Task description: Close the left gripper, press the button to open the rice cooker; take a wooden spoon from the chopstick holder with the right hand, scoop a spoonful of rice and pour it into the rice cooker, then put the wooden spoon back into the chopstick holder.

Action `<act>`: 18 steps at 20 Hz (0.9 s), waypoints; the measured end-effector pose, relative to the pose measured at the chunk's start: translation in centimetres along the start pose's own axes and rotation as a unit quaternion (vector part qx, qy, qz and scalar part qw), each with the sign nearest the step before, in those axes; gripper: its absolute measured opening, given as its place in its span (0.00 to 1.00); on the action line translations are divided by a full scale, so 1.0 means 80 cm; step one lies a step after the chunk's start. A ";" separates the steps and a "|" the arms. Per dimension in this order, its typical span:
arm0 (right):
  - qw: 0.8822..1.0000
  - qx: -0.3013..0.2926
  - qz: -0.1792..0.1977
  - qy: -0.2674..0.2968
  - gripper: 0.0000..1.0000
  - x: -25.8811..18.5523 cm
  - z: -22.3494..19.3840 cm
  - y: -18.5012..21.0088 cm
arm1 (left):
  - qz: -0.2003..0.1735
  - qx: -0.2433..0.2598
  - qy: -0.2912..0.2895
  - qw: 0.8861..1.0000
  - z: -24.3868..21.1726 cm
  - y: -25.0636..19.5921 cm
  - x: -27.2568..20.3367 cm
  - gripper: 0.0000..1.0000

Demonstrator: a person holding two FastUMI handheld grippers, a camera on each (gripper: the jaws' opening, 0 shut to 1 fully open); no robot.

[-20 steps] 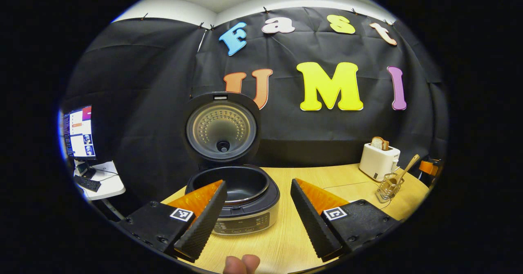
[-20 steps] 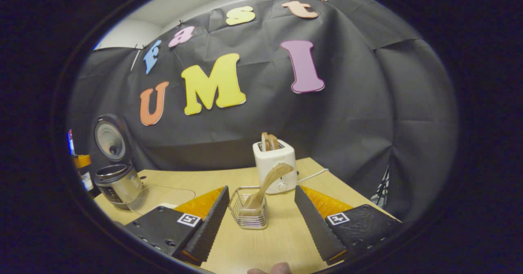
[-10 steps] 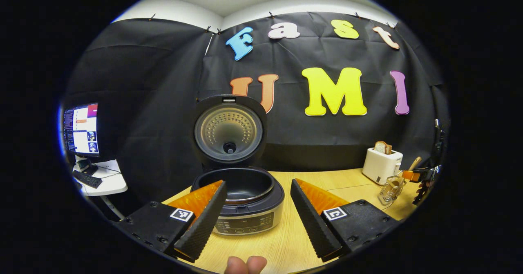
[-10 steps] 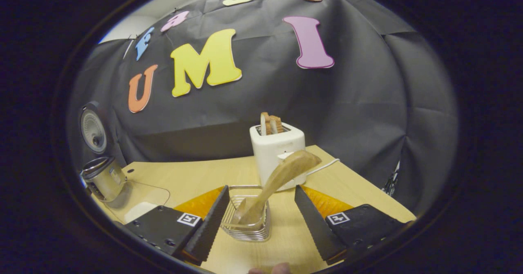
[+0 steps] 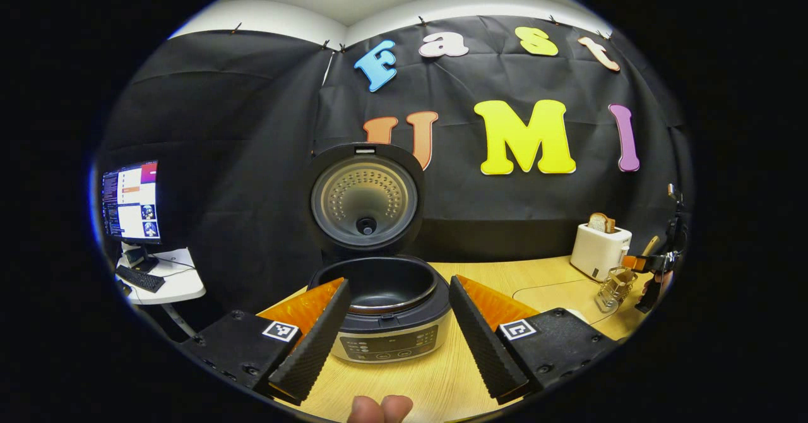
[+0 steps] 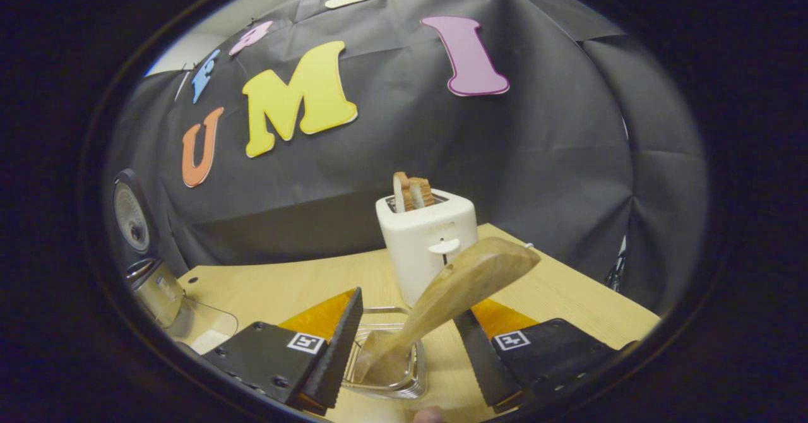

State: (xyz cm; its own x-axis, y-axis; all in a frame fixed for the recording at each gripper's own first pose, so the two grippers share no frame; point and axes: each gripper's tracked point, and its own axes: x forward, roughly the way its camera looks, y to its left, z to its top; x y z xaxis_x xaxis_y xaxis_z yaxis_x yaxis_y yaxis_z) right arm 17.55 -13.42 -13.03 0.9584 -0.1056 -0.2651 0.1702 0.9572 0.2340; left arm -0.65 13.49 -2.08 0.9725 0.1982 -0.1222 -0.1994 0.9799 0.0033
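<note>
In the left gripper view, the left gripper (image 5: pixel 391 328) is held with its fingers spread wide and nothing between them, in front of the rice cooker (image 5: pixel 385 312), whose lid (image 5: pixel 365 201) stands upright. The cooker rests on a pale wooden table (image 5: pixel 505 278); a monitor (image 5: pixel 131 201) is seen on a side desk at left.

In the right gripper view, the right gripper (image 6: pixel 404 372) is spread around the wire chopstick holder (image 6: pixel 391 363), from which the wooden spoon (image 6: pixel 467 281) leans, ungrasped. A white toaster (image 6: pixel 428 240) stands behind.
</note>
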 end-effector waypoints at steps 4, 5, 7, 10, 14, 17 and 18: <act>1.000 0.002 -0.003 -0.004 0.60 0.012 -0.006 0.002 | 0.006 0.004 -0.006 1.000 0.002 0.008 0.002 0.99; 1.000 0.002 -0.004 -0.001 0.55 0.013 -0.009 0.002 | 0.006 0.003 -0.005 1.000 0.000 0.009 0.003 0.99; 1.000 0.002 -0.008 0.008 0.55 0.019 -0.019 0.001 | 0.006 0.002 -0.005 1.000 0.000 0.010 0.003 0.99; 1.000 0.008 -0.012 0.007 0.34 0.022 -0.027 0.003 | 0.007 0.001 -0.003 1.000 -0.003 0.015 0.004 0.99; 1.000 0.011 -0.015 -0.001 0.29 0.017 -0.016 0.003 | 0.009 -0.004 0.002 1.000 -0.009 0.020 0.005 0.99; 1.000 0.015 -0.013 0.000 0.26 0.019 -0.017 0.003 | 0.009 -0.006 0.005 1.000 -0.014 0.024 0.004 0.99; 1.000 0.021 -0.010 0.000 0.27 0.020 -0.014 0.004 | 0.008 -0.007 0.007 1.000 -0.016 0.025 0.003 0.99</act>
State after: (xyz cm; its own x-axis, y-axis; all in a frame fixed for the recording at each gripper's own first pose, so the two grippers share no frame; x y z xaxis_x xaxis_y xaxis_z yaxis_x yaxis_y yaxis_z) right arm 18.84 -12.98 -14.45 0.9547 -0.1249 -0.2699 0.1989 0.9429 0.2672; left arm -0.93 15.46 -3.38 0.9671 0.2144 -0.1366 -0.2175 0.9760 -0.0080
